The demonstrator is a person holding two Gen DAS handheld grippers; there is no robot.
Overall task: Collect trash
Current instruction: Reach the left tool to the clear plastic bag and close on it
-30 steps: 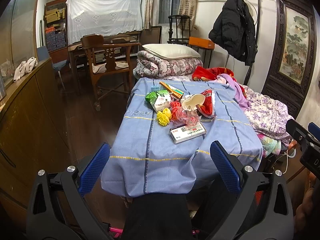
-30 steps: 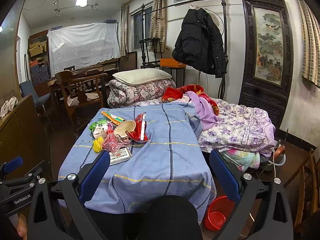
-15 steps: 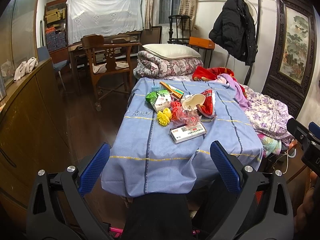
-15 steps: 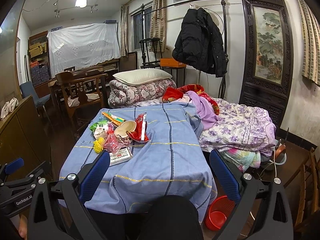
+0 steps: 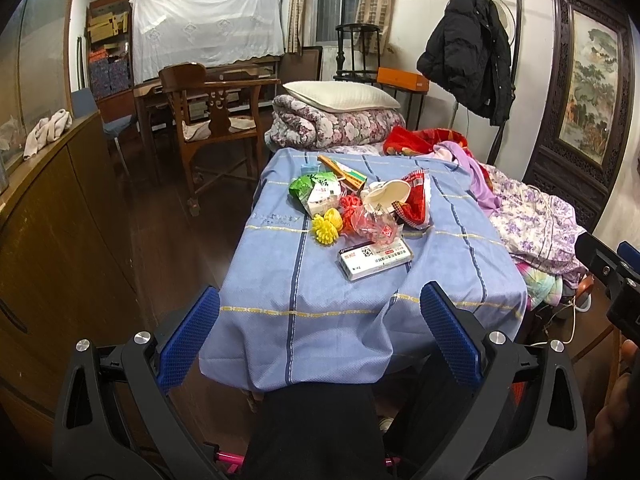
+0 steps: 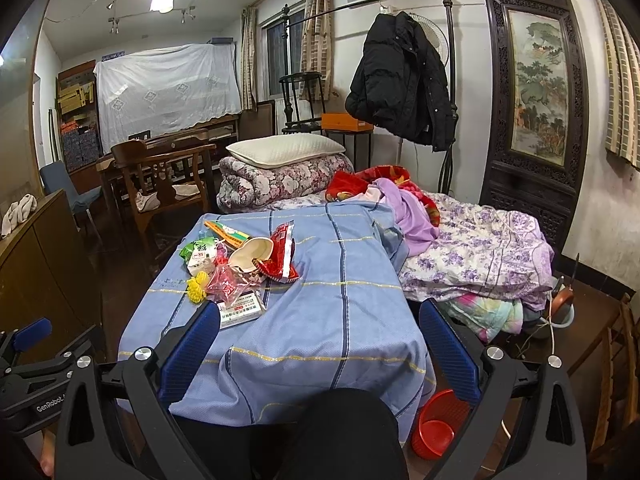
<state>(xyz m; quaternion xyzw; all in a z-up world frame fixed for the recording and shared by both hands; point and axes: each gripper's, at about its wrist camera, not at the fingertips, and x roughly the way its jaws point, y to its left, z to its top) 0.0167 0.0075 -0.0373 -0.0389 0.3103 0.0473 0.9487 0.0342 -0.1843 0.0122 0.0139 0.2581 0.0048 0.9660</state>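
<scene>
Both tongs are held short of the near edge of the tabletop (image 5: 360, 312), which is draped in a blue checked cloth, and nothing is touched by either. The left tongs (image 5: 318, 328) are seen spread wide with nothing between the blue pads; the right tongs (image 6: 320, 338) are likewise released and empty. The trash is gathered in a loose heap on the far left part of the tabletop, well apart from both tools. Nearest the tongs in that heap, a white box (image 5: 374, 258) with printed labels is laid flat. Just behind it a crumpled pink wrapper (image 5: 372, 226) is found, with a yellow ruffled piece (image 5: 327, 227) beside it on the left. A green and white packet (image 5: 316, 192) is placed further back, touching a tilted white paper bowl (image 5: 386, 196), against which a red snack bag (image 5: 416, 200) is leaned. At the back of the heap a long orange and green carton (image 5: 342, 170) is laid. In the right wrist view a red bin (image 6: 438, 424) is seen on the floor by the near right corner of the tabletop, partly hidden by the right tool's arm.
</scene>
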